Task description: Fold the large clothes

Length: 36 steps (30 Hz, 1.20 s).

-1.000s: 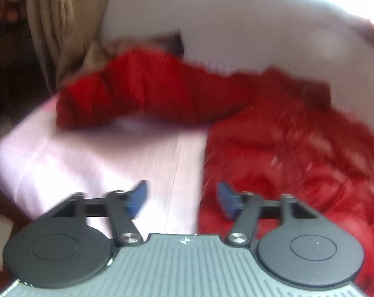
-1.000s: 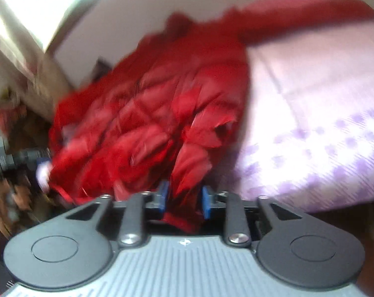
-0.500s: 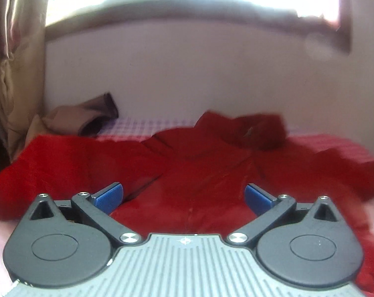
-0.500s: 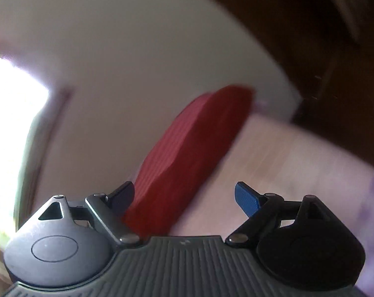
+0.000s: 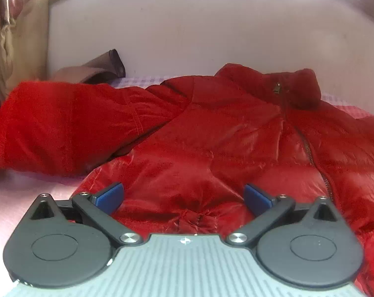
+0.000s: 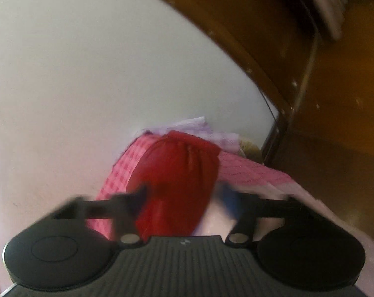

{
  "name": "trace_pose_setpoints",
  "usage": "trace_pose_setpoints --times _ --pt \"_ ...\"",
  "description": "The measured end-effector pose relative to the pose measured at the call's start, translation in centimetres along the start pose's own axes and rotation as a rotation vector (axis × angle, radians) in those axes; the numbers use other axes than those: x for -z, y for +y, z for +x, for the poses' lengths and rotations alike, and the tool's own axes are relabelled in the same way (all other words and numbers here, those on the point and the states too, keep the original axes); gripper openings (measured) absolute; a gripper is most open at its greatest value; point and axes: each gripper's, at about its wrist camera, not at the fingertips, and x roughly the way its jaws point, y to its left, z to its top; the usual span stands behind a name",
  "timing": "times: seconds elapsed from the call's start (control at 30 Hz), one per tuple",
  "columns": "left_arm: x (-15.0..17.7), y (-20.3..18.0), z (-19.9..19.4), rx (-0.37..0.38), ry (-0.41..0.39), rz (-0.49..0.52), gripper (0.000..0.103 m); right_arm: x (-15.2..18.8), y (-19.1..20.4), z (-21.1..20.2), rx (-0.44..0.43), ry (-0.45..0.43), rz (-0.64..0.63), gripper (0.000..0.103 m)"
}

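I see a bed (image 5: pixel 18 193) under a pale pink checked sheet, set against a plain wall (image 5: pixel 211 37), with a beige curtain (image 5: pixel 16 32) at ten o'clock in the left wrist view. A red puffer jacket (image 5: pixel 211 136) lies spread across the bed, zip side up, collar at one o'clock, one sleeve stretched toward nine o'clock. A brown folded cloth (image 5: pixel 98 69) sits behind that sleeve, near the wall. My left gripper (image 5: pixel 184 196) hangs over the jacket's lower edge with its blue pads spread wide — nothing between them is pinched. My right gripper (image 6: pixel 184 198) is blurred; its jaws have just been closing around the jacket's other sleeve (image 6: pixel 177 173), which lies between them at six o'clock — I cannot tell whether the pads touch it.
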Motion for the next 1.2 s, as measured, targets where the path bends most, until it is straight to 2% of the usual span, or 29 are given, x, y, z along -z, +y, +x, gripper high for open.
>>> trace_pose_setpoints --times 0.07,0.17,0.33,0.5,0.6,0.67,0.8,0.97,1.1,1.2 --pt "0.1 0.2 0.2 0.006 0.004 -0.012 0.103 -0.2 1.0 -0.6 -0.019 0.004 -0.022 0.014" --pt "0.2 0.4 -0.3 0.02 0.005 -0.031 0.103 -0.3 3.9 -2.8 -0.111 -0.056 -0.075 0.011" --pt "0.1 0.6 -0.3 0.048 0.003 -0.076 0.103 2.0 12.6 -8.0 -0.341 -0.064 -0.177 0.011" --pt "0.2 1.5 -0.4 0.082 -0.01 -0.123 0.103 8.7 22.6 -12.0 -0.556 0.001 -0.3 0.011" --pt "0.4 2.4 -0.7 0.107 -0.026 -0.177 0.103 14.1 27.5 -12.3 -0.654 0.081 -0.342 0.011" --pt "0.5 3.1 -0.9 0.128 -0.039 -0.228 0.103 18.0 30.1 -11.9 -0.687 0.134 -0.376 0.011" --pt "0.8 4.4 -1.0 0.144 -0.051 -0.309 0.103 26.5 33.5 -8.7 -0.678 0.27 -0.438 0.011" --pt "0.9 4.6 -1.1 0.15 -0.061 -0.34 0.103 36.3 34.8 -4.7 -0.576 0.396 -0.569 0.011" --pt "0.9 4.5 -1.2 0.145 -0.062 -0.334 0.103 41.4 34.8 -3.0 -0.479 0.437 -0.686 0.011" --pt "1.0 4.9 -1.2 0.152 -0.06 -0.343 0.103 43.9 35.0 -2.4 -0.426 0.442 -0.807 0.011"
